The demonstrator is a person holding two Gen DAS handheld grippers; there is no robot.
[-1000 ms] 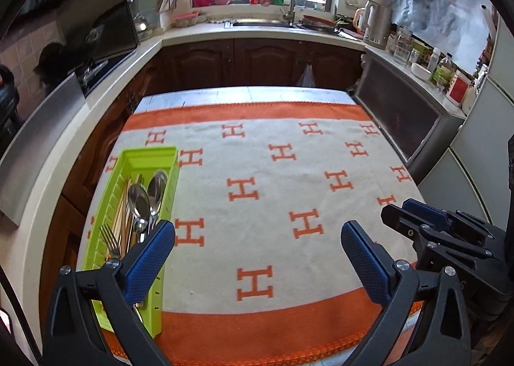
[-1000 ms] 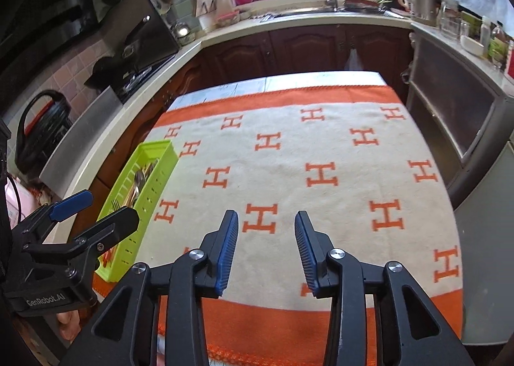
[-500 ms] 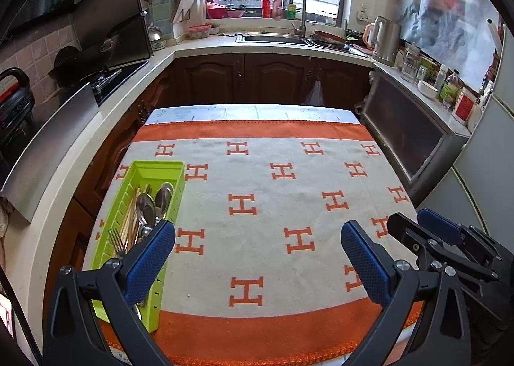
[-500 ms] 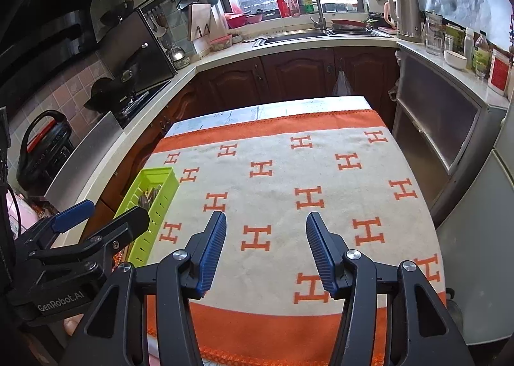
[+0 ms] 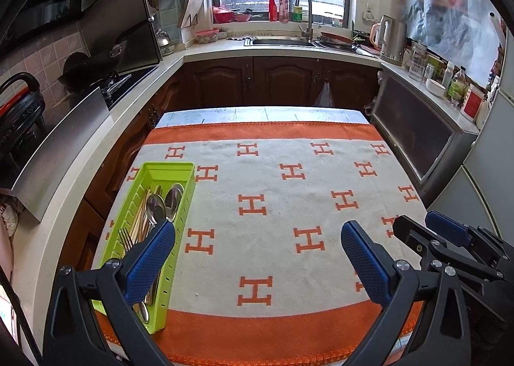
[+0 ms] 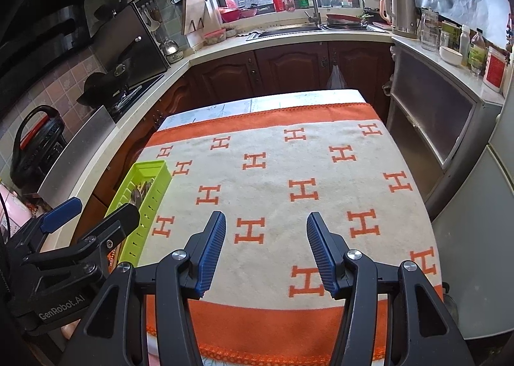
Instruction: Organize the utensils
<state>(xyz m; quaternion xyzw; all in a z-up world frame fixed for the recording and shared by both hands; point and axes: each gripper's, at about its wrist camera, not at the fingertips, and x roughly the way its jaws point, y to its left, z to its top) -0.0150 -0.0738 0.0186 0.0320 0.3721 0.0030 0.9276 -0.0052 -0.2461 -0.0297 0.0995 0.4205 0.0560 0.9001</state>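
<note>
A lime green utensil tray (image 5: 184, 205) lies along the left edge of the table on an orange and cream cloth (image 5: 289, 205). It holds spoons (image 5: 160, 205), a fork (image 5: 126, 239) and chopsticks. The tray also shows in the right wrist view (image 6: 159, 199). My left gripper (image 5: 257, 256) is wide open and empty, held above the table's near edge, its left finger over the tray's near end. My right gripper (image 6: 265, 247) is open and empty above the near middle of the cloth. Each gripper shows at the edge of the other's view.
A kitchen counter wraps around the table: stove (image 5: 122, 83) on the left, sink and tap (image 5: 305, 19) at the back, kettle (image 5: 390, 38) and jars on the right. A grey cabinet (image 5: 417, 141) stands close to the table's right edge.
Both grippers have drawn back and risen, so more of the kitchen shows. The right gripper's jaws have opened wider. The tray and utensils have not moved.
</note>
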